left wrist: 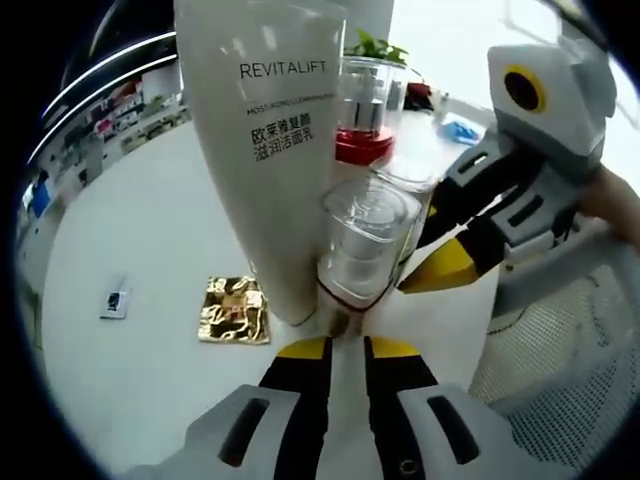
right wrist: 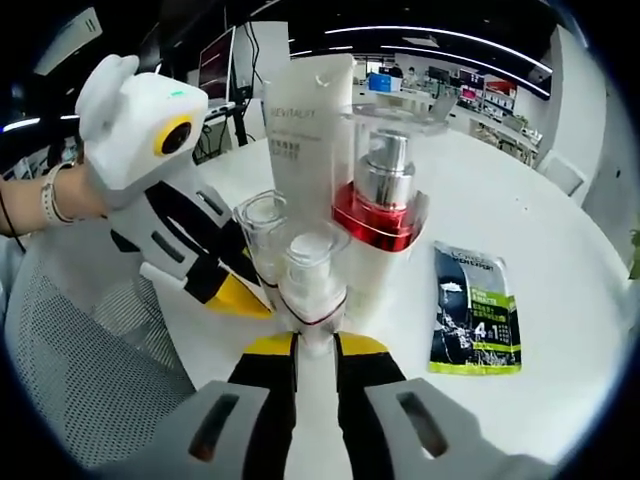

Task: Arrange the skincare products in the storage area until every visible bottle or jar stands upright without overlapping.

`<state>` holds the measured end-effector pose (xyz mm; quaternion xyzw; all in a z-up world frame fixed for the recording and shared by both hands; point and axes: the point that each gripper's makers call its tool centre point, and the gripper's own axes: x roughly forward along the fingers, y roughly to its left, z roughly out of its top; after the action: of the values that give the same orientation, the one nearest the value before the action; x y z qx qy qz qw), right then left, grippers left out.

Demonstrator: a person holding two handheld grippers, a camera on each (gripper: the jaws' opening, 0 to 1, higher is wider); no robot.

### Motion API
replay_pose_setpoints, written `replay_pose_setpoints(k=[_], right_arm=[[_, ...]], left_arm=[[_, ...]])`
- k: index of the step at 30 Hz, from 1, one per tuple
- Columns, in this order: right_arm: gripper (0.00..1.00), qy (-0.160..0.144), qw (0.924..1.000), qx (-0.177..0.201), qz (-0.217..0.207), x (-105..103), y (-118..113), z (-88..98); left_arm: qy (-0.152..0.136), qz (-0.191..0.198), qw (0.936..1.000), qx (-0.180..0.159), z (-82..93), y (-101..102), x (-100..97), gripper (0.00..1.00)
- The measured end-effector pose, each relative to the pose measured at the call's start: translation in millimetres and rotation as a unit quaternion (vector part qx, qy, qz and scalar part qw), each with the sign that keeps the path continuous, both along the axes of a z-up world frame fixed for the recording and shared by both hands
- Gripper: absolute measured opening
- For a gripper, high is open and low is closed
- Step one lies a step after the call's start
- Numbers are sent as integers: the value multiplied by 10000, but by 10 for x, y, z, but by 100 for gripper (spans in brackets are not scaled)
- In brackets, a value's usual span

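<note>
On the white table (right wrist: 560,260) we see the Revitalift tube (left wrist: 262,150) upright, the red-collared pump bottle (right wrist: 385,205) beside it. Right gripper (right wrist: 318,345) grasps a small clear bottle (right wrist: 312,270), presumably to stand it up. Left gripper (left wrist: 345,345): jaws nearly together, nothing visibly pinched.

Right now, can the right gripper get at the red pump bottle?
Probably not directly. A small clear-capped bottle stands just ahead of the right gripper, with the red pump bottle behind it and a tall white tube alongside.
</note>
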<state>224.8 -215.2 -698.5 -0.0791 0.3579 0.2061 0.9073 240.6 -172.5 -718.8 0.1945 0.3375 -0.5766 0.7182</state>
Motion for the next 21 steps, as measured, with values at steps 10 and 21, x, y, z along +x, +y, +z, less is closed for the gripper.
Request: replay_pose_setpoints(k=[10, 21], right_arm=[[15, -30, 10000, -72, -21, -39, -7, 39], [19, -115, 9999, -113, -60, -96, 15, 120]], left_arm=[[-114, -47, 9999, -8, 55, 53, 18, 14], [-230, -131, 9996, -58, 144, 166, -18, 18]])
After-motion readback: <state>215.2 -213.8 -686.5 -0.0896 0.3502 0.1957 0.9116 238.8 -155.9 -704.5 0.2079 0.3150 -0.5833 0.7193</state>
